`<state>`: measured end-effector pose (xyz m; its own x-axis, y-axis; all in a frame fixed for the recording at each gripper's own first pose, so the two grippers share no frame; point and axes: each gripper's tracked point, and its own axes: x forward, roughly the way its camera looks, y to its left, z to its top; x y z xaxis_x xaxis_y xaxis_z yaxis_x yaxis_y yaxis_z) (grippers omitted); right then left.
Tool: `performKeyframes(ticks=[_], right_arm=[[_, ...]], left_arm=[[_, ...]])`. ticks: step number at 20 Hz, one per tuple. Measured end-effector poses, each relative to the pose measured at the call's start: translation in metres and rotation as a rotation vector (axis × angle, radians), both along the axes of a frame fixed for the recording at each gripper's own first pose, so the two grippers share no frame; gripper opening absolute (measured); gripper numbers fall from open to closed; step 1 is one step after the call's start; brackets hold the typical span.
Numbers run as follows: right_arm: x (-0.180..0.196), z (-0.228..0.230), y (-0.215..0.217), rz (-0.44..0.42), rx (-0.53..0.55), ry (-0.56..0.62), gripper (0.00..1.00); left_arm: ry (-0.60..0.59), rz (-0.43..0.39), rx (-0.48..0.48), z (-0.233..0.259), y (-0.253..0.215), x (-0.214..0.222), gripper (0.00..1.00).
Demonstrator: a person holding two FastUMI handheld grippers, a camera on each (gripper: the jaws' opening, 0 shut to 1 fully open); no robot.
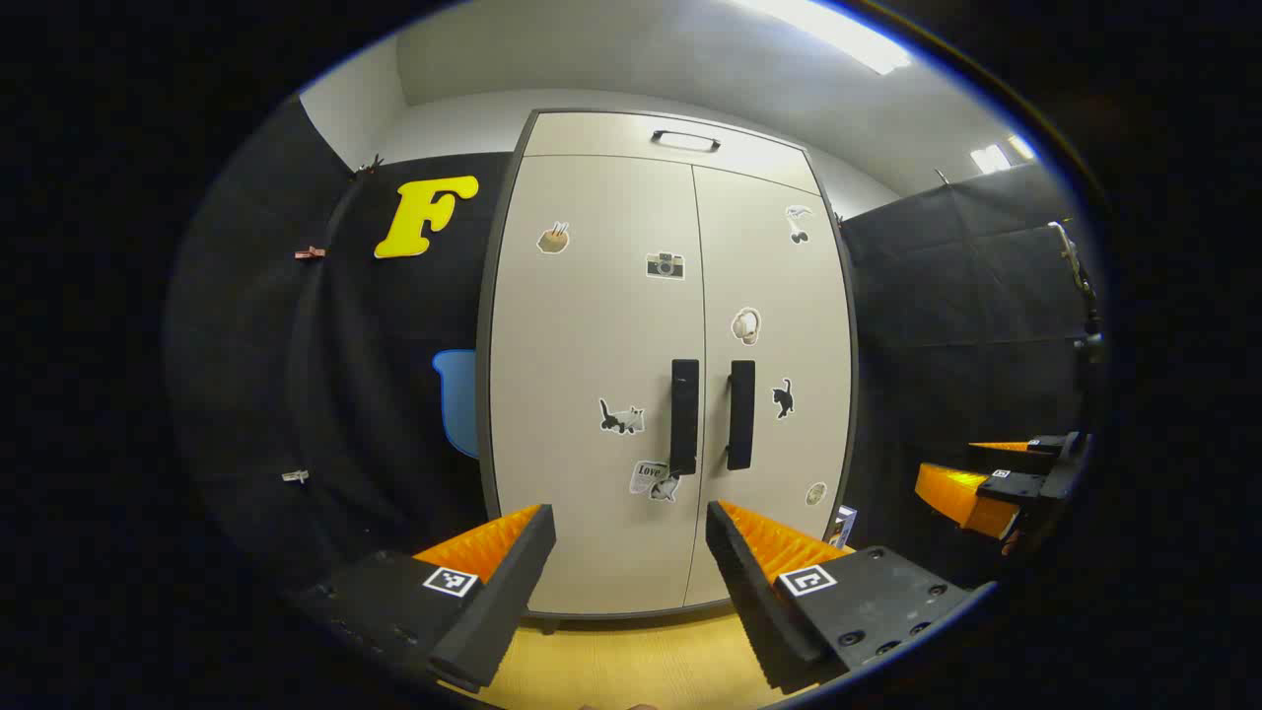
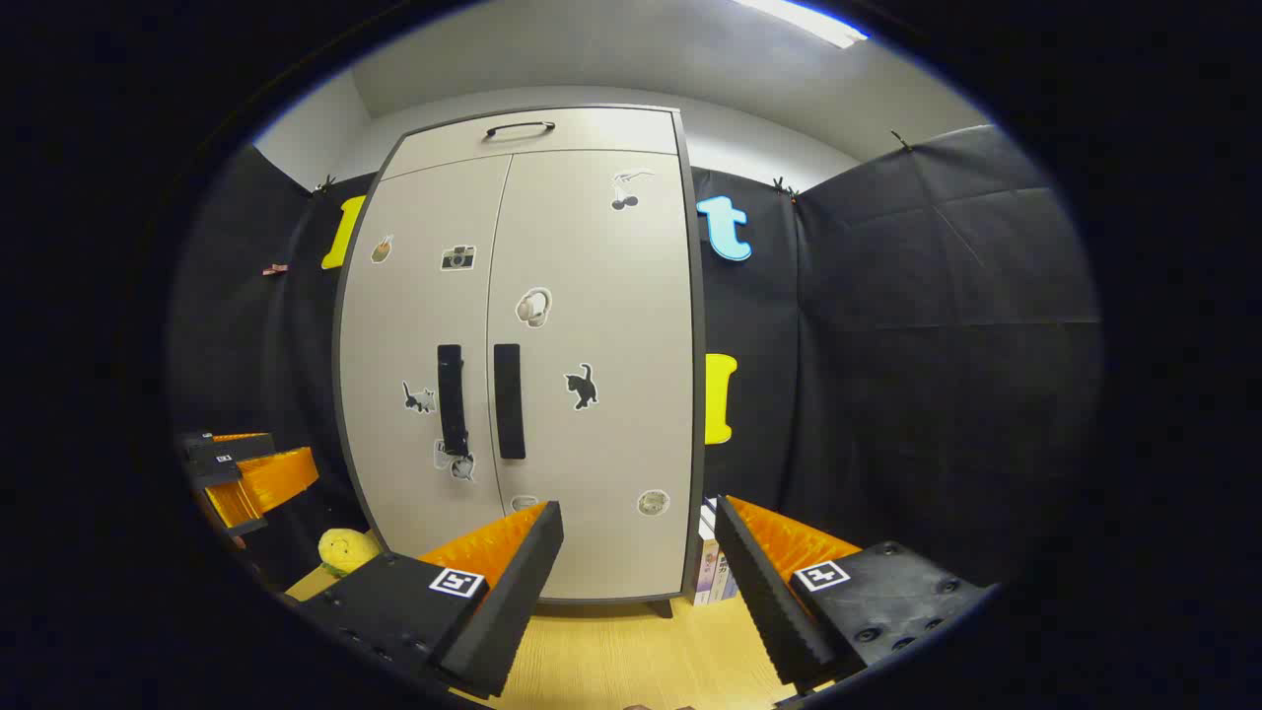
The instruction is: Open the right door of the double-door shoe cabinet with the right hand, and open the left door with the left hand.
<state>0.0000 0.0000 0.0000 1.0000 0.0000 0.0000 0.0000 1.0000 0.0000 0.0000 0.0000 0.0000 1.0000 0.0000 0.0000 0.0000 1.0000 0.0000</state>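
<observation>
A tall pale shoe cabinet [image 1: 592, 325] [image 2: 592, 296] with stickers stands ahead, both doors closed. Two black vertical handles sit by the centre seam: the left door handle [image 1: 684, 416] [image 2: 452, 398] and the right door handle [image 1: 741, 414] [image 2: 508, 400]. My left gripper [image 1: 631, 532] is open, held back from the doors and below the handles. My right gripper [image 2: 639, 528] is open too, away from the cabinet and low, to the right of the handles. The left gripper view catches the right gripper [image 1: 986, 483] at its right edge, and the right gripper view has the left gripper [image 2: 246, 473] at its left edge.
The cabinet stands on a light wooden floor [image 1: 631, 661]. Above the doors is a top drawer with a handle [image 1: 685, 140]. Some books [image 2: 712, 567] lean beside the cabinet's right foot. A yellow soft toy [image 2: 345, 549] lies on the floor at its left.
</observation>
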Motion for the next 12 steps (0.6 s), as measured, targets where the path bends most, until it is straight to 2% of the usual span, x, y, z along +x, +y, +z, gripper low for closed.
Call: performKeyframes(ticks=[8, 12], right_arm=[[0.018, -0.015, 0.008, 0.046, 0.005, 0.048, 0.98], [0.027, -0.016, 0.015, 0.075, 0.006, 0.059, 0.98]], left_arm=[[-0.003, 0.053, 0.051, 0.001, 0.008, 0.003, 0.95], [0.017, 0.057, 0.015, -0.005, 0.005, 0.003, 0.95]])
